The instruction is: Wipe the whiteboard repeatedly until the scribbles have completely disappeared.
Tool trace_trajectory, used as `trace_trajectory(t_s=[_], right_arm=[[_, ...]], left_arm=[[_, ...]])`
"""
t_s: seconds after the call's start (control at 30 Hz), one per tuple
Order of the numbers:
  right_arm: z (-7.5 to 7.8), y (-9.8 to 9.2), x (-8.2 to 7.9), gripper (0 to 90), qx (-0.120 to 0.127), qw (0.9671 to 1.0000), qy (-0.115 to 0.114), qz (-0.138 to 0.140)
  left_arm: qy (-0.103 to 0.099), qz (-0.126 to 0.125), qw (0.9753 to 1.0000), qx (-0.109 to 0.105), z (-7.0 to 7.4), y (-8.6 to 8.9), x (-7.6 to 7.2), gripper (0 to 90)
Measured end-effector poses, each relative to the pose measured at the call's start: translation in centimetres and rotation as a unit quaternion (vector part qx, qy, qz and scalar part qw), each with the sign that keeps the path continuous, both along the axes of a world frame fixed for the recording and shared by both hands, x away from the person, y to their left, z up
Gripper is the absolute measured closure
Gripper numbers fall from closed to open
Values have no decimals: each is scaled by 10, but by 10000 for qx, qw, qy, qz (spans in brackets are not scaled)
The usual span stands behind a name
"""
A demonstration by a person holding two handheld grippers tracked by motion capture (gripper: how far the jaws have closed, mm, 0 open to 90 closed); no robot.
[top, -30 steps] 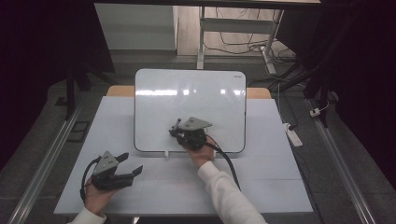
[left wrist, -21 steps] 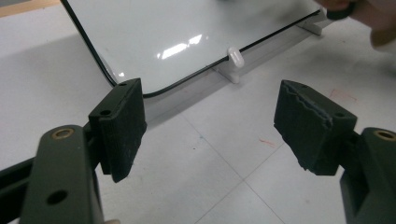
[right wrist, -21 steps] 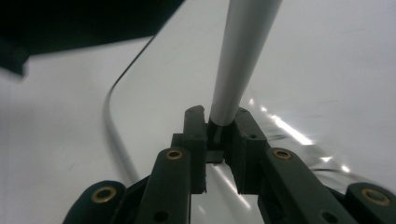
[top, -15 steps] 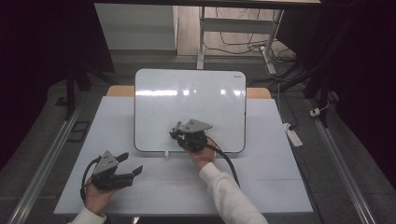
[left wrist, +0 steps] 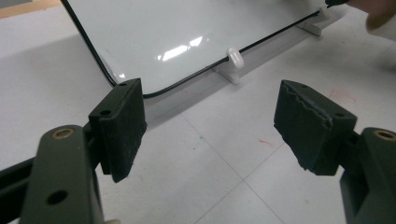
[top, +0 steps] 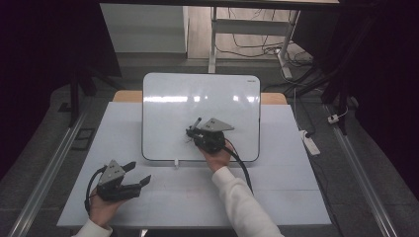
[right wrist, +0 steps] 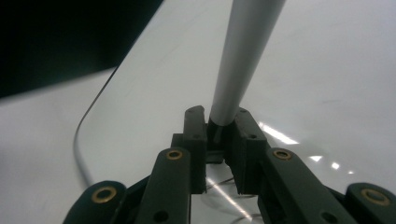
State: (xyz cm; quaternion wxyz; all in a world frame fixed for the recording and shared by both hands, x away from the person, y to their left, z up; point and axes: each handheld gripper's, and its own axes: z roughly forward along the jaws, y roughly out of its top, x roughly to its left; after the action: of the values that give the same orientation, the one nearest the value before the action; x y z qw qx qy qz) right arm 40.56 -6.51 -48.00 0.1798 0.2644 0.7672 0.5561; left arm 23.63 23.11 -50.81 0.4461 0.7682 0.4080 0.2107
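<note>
Unchanged since earlier: right gripper (top: 193, 132) clenched on marker (right wrist: 243, 56) over whiteboard (top: 163, 98). Left gripper (top: 139, 174): jaws wide apart, nothing between, board's lower corner just ahead of them.

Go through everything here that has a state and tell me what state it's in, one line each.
Right gripper: shut on the marker, over the whiteboard.
Marker: clamped between the jaws, sticking out past them.
Whiteboard: lying on the table, faint marks near the gripper.
Left gripper: open, nothing between its jaws, on the table short of the whiteboard.
</note>
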Motion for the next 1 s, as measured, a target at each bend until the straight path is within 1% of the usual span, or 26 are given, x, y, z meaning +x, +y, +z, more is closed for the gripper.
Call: trace_trajectory(t_s=[0.03,0.07,0.1,0.17,0.2,0.23,0.27,0.3,0.33,0.37,0.43,0.47,0.5,0.57,0.6,0.63,0.67,0.7,0.73,0.77,0.8,0.87,0.9,0.93,0.97,1.0], right_arm=[[-1,3,-3,775,-73,10000,-45,8],[-4,8,-6,776,-234,9995,2,211],[-11,19,-15,776,-601,9964,-61,589],[-10,19,-15,775,-687,9956,-125,620],[-4,9,-7,775,-334,9990,-81,297],[-4,9,-7,775,-334,9990,-81,297],[-1,4,-2,775,-110,9999,-65,68],[0,2,0,775,-6,10000,-52,-28],[0,4,-1,776,-12,10000,-78,-44],[-3,10,-4,775,-145,9998,-76,110],[-11,22,-13,776,-519,9970,-120,569],[-11,23,-15,776,-641,9959,-196,611],[-9,20,-12,776,-600,9963,-162,588],[-3,6,-5,776,-224,9996,-113,137],[-1,3,-3,776,-133,9998,-113,15],[-2,3,-6,776,-152,9998,-109,12],[-5,8,-10,776,-323,9993,-104,164],[-9,13,-15,776,-528,9978,-86,402],[-13,17,-20,776,-733,9956,-147,571],[-13,16,-22,776,-843,9944,-215,594],[-12,11,-19,776,-763,9953,-164,574],[-3,-6,-9,776,-346,9993,-143,68],[0,-12,-6,776,-208,9996,-142,-103],[0,-14,-5,776,-152,9997,-113,-122],[-2,-11,-8,776,-214,9997,-112,-64],[-6,-5,-13,776,-377,9991,-92,147]], left_arm=[[9,3,10000,2,0,0,1,258],[21,-2,10000,2,0,0,1,258],[30,1,10000,4,-1,0,1,258],[19,-1,10000,5,-1,0,1,258],[10,1,10000,5,0,0,1,258],[7,6,10000,3,0,0,0,258],[4,2,10000,6,0,0,0,258],[2,3,10000,9,0,0,0,258],[13,3,10000,9,0,0,1,258],[23,-4,10000,8,-1,0,1,258],[33,2,10000,10,-1,0,1,258],[26,3,10000,8,-1,0,1,258],[19,3,10000,8,-1,0,1,258],[5,5,10000,9,0,0,0,258],[5,0,10000,14,0,0,0,258],[17,-2,10000,16,0,-1,1,258],[18,-5,10000,18,-1,-1,1,258],[26,-3,10000,22,-1,-1,1,258],[32,0,10000,25,-1,-1,1,258],[27,-1,10000,17,-1,0,1,258],[8,7,10000,12,0,0,0,258],[10,16,10000,6,0,0,0,258],[13,11,10000,18,0,0,1,258],[20,4,10000,22,-1,-1,1,258],[28,-6,10000,33,-1,-1,2,258],[37,-15,10000,41,-1,-1,2,258]])
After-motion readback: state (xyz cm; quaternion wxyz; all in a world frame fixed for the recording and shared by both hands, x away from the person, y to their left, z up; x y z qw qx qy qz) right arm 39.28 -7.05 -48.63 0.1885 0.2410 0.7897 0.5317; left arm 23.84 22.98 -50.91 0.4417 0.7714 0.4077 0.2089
